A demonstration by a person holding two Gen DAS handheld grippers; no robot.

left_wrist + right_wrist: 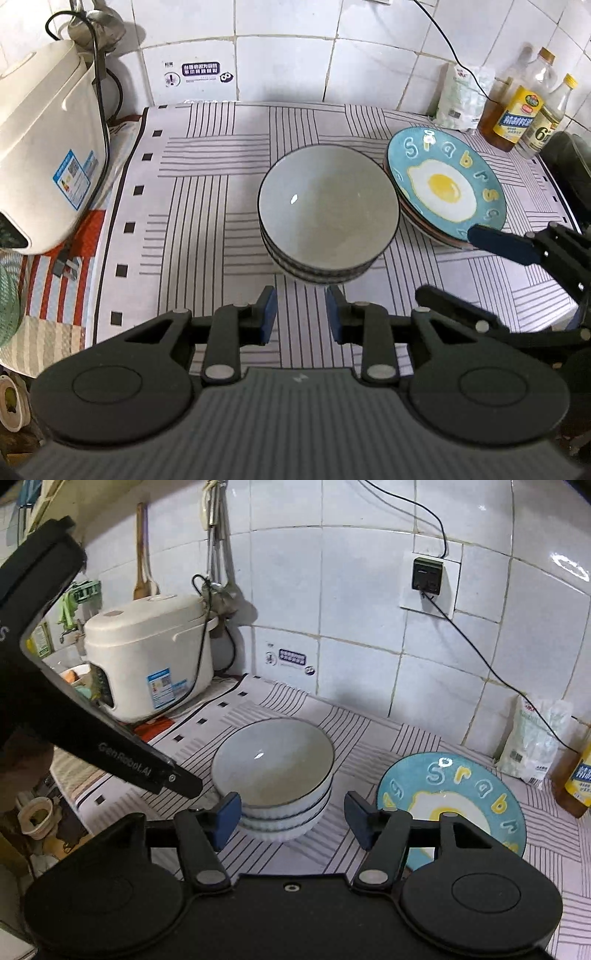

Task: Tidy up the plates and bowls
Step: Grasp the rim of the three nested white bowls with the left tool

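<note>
Left wrist view, entry by entry: my left gripper (301, 314), jaws parted a moderate way and holding nothing, hovers just short of the stack of bowls (328, 214), three grey-white bowls with dark rims nested upright on the striped cloth (207, 177) that covers the table. Just beside the bowls, to their right, lies the stack of plates (447, 188), the top one blue with a fried-egg print and letters; whether bowls and plates touch I cannot tell. My right gripper (291, 819), jaws parted wider and equally empty, sits low between the two stacks, and in the left view one of its fingers (502, 243) overlaps the near rim of the plates. Surroundings: white rice cooker (147, 657) at the left, oil bottles (524, 110) and a white bag (461, 96) at the back right, tiled wall (351, 609) with a plugged socket (426, 576). Status, as I judge it: both stacks look sorted by kind, so the stacking step seems finished or nearly so. Next requirement, if anything is left: a firm pinch on a rim and a level carry, since stacked glazed ware could slide or chip.
</note>
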